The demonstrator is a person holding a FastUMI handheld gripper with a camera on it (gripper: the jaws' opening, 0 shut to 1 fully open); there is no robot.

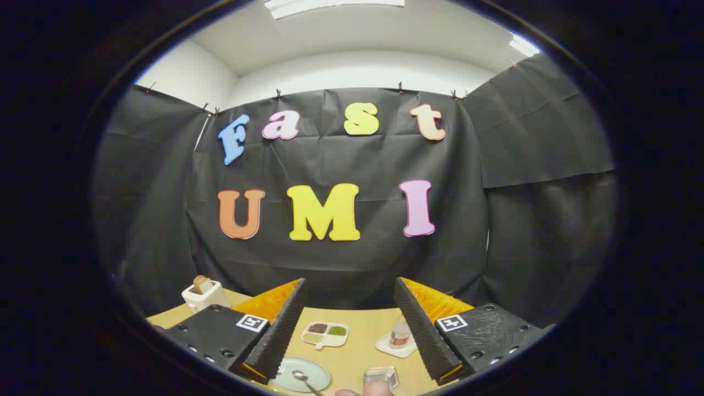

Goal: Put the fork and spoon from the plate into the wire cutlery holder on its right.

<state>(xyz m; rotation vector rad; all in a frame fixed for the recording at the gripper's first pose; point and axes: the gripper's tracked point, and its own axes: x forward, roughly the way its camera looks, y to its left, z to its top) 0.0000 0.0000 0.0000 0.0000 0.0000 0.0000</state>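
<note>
My gripper [348, 313] is held high above the wooden table with its two black ridged fingers [278, 335] wide apart and nothing between them. Far below, between the fingers, a pale green plate [316, 379] lies on the table with a metal spoon [301, 376] on it. The fork is not clear to me. To the plate's right stands the wire cutlery holder [380, 377], a small square mesh box. A fingertip [363, 391] of a person pokes in just in front of the holder.
A white divided dish [325, 333] with three dark, green and pale fillings sits beyond the plate. A small jar [400, 333] stands on a white coaster by the right finger. A white toaster [204, 294] with bread stands at the far left by the black cloth wall.
</note>
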